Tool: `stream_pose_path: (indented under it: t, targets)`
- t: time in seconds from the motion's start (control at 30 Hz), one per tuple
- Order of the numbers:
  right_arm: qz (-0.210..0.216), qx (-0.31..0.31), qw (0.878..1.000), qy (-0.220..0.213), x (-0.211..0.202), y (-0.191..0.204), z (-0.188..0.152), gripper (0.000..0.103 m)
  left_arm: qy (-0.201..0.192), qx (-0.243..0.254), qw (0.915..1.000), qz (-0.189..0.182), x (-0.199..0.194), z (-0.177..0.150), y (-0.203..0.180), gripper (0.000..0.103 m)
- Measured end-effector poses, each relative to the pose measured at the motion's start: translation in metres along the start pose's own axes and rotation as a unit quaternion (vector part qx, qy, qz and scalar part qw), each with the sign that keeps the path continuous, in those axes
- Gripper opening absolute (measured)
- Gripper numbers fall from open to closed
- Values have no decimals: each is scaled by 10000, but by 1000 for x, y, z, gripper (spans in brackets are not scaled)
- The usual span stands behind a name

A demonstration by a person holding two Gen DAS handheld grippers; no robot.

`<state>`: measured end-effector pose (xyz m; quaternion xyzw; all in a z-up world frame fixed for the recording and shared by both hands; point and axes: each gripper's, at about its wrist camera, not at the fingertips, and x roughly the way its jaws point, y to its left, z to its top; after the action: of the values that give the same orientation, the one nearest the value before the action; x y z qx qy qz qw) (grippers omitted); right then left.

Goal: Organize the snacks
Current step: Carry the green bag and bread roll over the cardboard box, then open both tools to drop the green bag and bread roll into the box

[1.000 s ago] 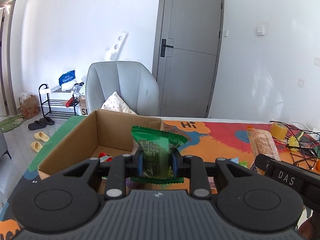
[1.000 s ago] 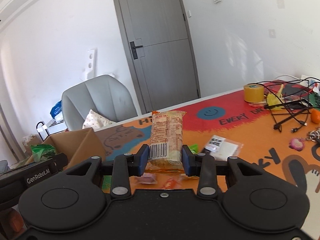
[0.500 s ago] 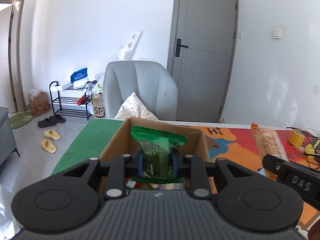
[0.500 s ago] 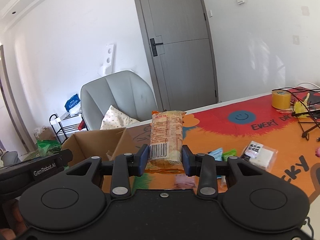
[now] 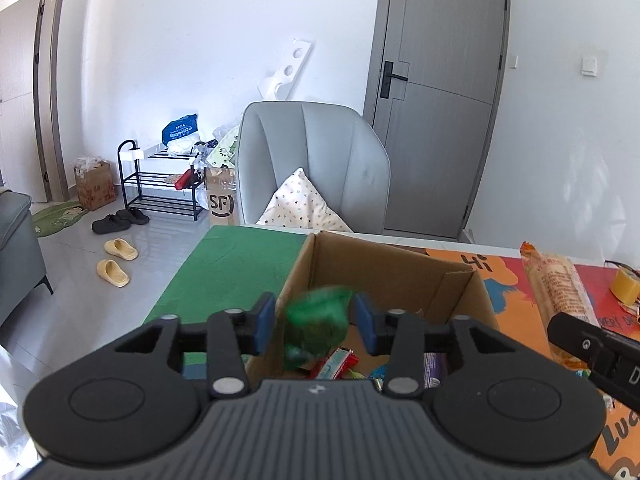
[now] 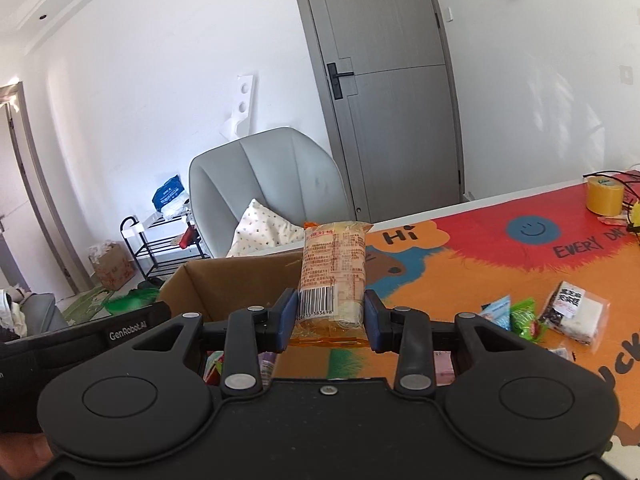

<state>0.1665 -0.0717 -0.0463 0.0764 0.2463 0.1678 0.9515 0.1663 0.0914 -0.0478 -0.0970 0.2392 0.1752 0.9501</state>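
My left gripper (image 5: 314,322) is open above the cardboard box (image 5: 384,268). A green snack packet (image 5: 316,324), blurred, is dropping free between its pads into the box, where several wrapped snacks (image 5: 334,362) lie. My right gripper (image 6: 330,320) is shut on an orange-wrapped cake bar (image 6: 334,276), held upright just right of the box (image 6: 240,280). The bar also shows in the left wrist view (image 5: 558,292). The green packet shows as a blur in the right wrist view (image 6: 130,302).
Loose snack packets (image 6: 540,312) lie on the colourful table mat (image 6: 500,264). A yellow tape roll (image 6: 604,196) stands far right. A grey chair (image 5: 312,164) with a cushion stands behind the table. A shoe rack (image 5: 160,184) is on the floor.
My left gripper has opened and let go of the green packet, which is falling into the box. My right gripper has moved left toward the box with the cake bar.
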Motion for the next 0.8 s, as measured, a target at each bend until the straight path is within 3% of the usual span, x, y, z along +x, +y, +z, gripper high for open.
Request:
stream_pose_path:
  t: [0.03, 0.27, 0.43, 0.7, 0.77, 0.8]
  targets:
    - [19, -15, 10000, 6, 1, 2, 1, 36, -24, -24, 10000, -5, -1, 0, 2, 56]
    - [146, -80, 9998, 133, 17, 16, 2, 36, -105, -262, 9996, 61, -12, 1, 17, 60]
    - [252, -129, 9994, 213, 26, 29, 1, 36, -155, -373, 9990, 217, -20, -2, 31, 74]
    - [487, -175, 9981, 323, 40, 53, 3, 37, -135, -581, 9975, 383, -26, -5, 53, 85]
    - [649, -228, 9970, 356, 44, 60, 3, 40, -102, -650, 9970, 418, -26, -5, 58, 85]
    - [717, -236, 9964, 398, 46, 63, 3, 50, -77, -684, 9967, 435, -25, -6, 61, 86]
